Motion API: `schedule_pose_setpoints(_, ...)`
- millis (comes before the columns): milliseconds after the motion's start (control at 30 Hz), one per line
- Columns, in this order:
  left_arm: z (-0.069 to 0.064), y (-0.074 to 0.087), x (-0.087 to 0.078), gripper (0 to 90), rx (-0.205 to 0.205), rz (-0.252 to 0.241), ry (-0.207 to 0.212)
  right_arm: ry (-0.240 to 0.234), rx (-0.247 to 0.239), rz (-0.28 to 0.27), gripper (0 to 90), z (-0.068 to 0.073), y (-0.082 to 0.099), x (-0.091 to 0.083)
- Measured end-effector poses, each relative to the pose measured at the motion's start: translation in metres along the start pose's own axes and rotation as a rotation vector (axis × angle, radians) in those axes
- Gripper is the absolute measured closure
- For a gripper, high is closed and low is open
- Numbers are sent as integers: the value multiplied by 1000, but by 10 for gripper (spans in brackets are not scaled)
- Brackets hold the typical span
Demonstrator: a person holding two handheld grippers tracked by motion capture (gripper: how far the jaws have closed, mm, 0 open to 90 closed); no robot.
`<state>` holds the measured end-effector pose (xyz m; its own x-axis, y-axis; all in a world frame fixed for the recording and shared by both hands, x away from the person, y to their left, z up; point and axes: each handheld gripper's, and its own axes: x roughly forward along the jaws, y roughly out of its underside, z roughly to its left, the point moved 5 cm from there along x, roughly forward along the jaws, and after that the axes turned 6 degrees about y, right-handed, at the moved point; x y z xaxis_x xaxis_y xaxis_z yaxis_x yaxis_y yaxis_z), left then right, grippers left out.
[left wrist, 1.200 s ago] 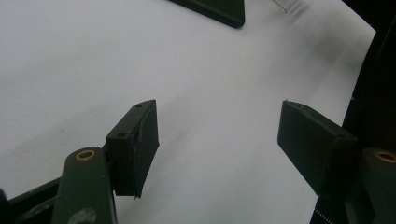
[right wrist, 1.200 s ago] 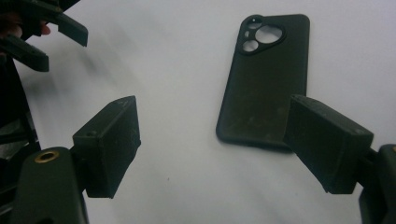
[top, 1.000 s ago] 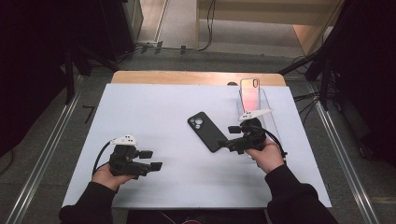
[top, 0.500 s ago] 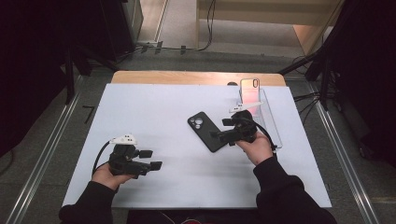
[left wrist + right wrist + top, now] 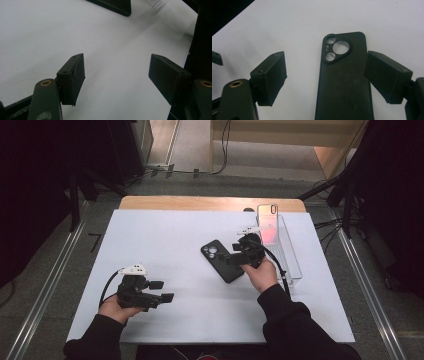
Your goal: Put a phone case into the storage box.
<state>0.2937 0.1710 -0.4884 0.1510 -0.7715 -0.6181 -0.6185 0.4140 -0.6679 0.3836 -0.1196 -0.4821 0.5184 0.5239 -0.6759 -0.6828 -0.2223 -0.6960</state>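
Note:
A black phone case lies back-up on the white table, right of the middle. My right gripper hovers over its near-right part and points left. In the right gripper view the case lies under and between the open jaws of that gripper; the left jaw is well clear of it and the right jaw stands at its edge. My left gripper rests at the front left, open, with bare table between its jaws. A corner of the case shows far ahead of it.
A clear plastic tray stands at the right of the table, with a pink-backed phone leaning at its far end. A wooden edge runs along the table's far side. Cables trail from both grippers.
My right gripper has moved left and away from the person, from beside the tray to over the black case. The left gripper has kept still.

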Motion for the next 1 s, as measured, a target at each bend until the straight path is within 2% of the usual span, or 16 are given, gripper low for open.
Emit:
schedule_pose_setpoints(100,0,0,0,298,3,1,1,23,-5,4,162,-1,0,7)
schedule_pose_setpoints(233,-1,0,-1,298,1,-2,3,27,-25,37,162,-1,1,15)
schedule_pose_setpoints(367,0,0,0,298,5,1,3,28,-29,34,154,-2,2,21)
schedule_pose_setpoints(467,0,-1,0,298,3,0,1,50,-48,18,80,-3,2,24)
schedule_pose_setpoints(500,0,-1,0,298,2,0,1,57,-53,11,17,-4,2,24)
schedule_pose_setpoints(533,0,-1,0,298,1,0,0,61,-46,4,0,-5,1,25)
schedule_pose_setpoints(633,0,-1,0,298,3,-1,1,41,-18,1,0,-7,2,27)
schedule_pose_setpoints(733,-1,-1,1,298,6,-2,3,65,-30,10,0,-8,4,31)
schedule_pose_setpoints(1000,-1,0,0,298,7,-1,3,81,-48,54,0,-9,10,42)
